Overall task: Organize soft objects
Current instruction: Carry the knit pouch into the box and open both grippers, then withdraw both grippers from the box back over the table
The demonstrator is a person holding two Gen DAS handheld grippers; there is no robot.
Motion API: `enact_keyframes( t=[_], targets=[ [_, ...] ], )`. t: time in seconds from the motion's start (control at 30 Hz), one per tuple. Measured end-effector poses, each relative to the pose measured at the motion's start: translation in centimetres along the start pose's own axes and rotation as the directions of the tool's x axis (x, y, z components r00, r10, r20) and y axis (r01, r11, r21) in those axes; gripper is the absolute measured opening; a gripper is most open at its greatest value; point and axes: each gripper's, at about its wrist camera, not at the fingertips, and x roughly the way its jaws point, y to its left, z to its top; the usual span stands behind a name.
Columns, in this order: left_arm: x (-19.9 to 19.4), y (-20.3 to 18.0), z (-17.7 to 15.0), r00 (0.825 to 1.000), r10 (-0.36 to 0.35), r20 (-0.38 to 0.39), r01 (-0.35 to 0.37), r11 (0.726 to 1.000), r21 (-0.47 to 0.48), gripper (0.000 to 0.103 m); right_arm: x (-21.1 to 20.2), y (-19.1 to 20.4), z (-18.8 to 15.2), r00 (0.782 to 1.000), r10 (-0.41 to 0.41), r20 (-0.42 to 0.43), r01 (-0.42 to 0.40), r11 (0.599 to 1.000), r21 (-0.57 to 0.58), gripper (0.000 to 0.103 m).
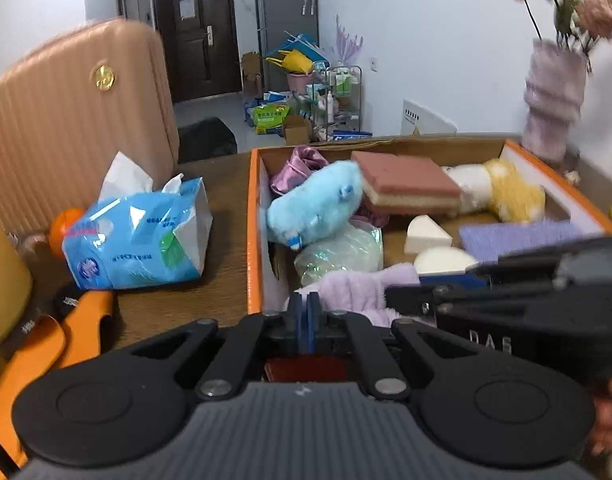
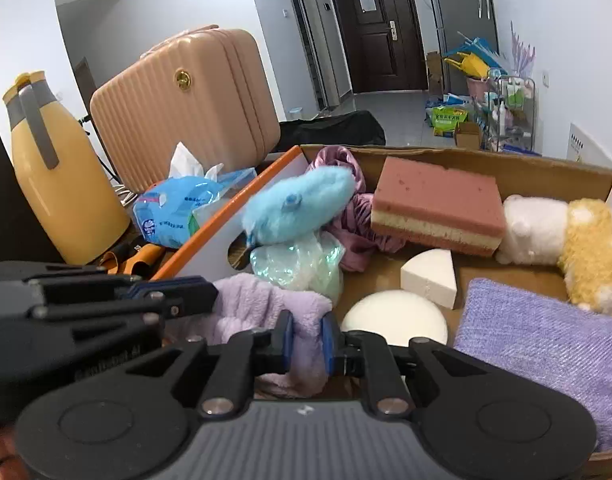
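Note:
An orange-rimmed cardboard box [image 1: 255, 216] [image 2: 234, 204] holds soft things: a blue plush [image 1: 316, 202] [image 2: 298, 206], a pink sponge [image 1: 406, 184] [image 2: 438, 206], a yellow and white plush [image 1: 502, 190] [image 2: 566, 236], white foam pieces [image 1: 426, 236] [image 2: 428, 276], a purple cloth [image 1: 514, 236] [image 2: 546, 344] and a fluffy lilac towel [image 1: 354, 290] [image 2: 266, 304]. My right gripper [image 2: 307, 340] is shut on the lilac towel at the box's near corner. My left gripper [image 1: 303, 316] is shut and empty, just left of the towel.
A blue tissue pack [image 1: 138, 232] [image 2: 174, 208], a pink suitcase [image 1: 74, 120] [image 2: 186, 108] and a yellow jug [image 2: 62, 176] stand left of the box. Orange scissors [image 1: 66, 332] lie at the near left. A vase with flowers [image 1: 554, 96] stands behind the box's right side.

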Motion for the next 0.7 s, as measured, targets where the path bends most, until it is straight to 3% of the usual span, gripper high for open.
enact_keyframes(
  t=[0.13,0.27,0.3,0.33,0.37,0.4,0.47,0.53,0.57,0.6,0.63,0.7],
  targets=[
    [-0.5,0.3,0.2,0.999,-0.033,-0.019,0.032,0.999,-0.009,0.005,-0.3,-0.1,0.3,0.999,-0.022,-0.025,0.022,1.0,-0.002,0.021],
    [-2.8,0.7,0.9,0.999,-0.019,0.026,0.02,1.0,-0.012,0.008,-2.2,-0.7,0.9,1.0,-0.016,-0.017,0.017,0.999,0.05,0.028],
    [-3.9,1.0,1.4,0.999,-0.025,0.046,0.026,0.999,-0.025,0.014,-3.5,-0.7,1.3,1.0,-0.025,0.006,0.024,0.999,0.048,0.032],
    [-5.0,1.4,1.9,0.997,-0.025,0.069,0.029,0.999,-0.046,0.021,-4.8,-0.7,1.6,0.999,-0.039,0.028,0.038,0.998,0.042,0.043],
    [-6.0,1.7,2.3,0.995,-0.018,0.093,0.024,0.998,-0.065,0.038,-6.3,-0.8,1.9,0.997,-0.062,0.055,0.06,0.997,0.038,0.052],
    [-7.2,2.0,2.7,0.992,-0.007,0.125,0.017,0.997,-0.077,0.049,-8.0,-0.8,2.2,0.993,-0.085,0.083,0.082,0.996,0.035,0.053],
    [-9.4,2.5,3.0,0.983,0.018,0.181,-0.002,0.996,-0.091,0.052,-11.4,-1.0,2.7,0.984,-0.124,0.131,0.122,0.992,0.02,0.055],
    [-11.7,2.8,3.0,0.976,0.033,0.216,-0.013,0.996,-0.092,0.063,-14.8,-1.3,2.8,0.967,-0.176,0.183,0.177,0.984,0.011,0.065],
    [-12.7,2.8,2.8,0.97,0.033,0.24,-0.011,0.996,-0.092,0.078,-16.5,-1.5,2.7,0.953,-0.21,0.218,0.214,0.977,0.006,0.079],
    [-13.9,2.6,2.4,0.96,0.042,0.278,-0.018,0.996,-0.087,0.088,-17.9,-1.6,2.5,0.936,-0.242,0.256,0.249,0.969,0.004,0.086],
    [-14.7,2.3,2.0,0.948,0.052,0.313,-0.029,0.996,-0.079,0.089,-19.6,-1.7,1.9,0.912,-0.273,0.305,0.284,0.959,0.008,0.096],
    [-16.3,1.5,1.1,0.924,0.074,0.375,-0.053,0.996,-0.064,0.096,-22.1,-1.9,0.6,0.871,-0.311,0.38,0.328,0.944,0.019,0.098]
  ],
)
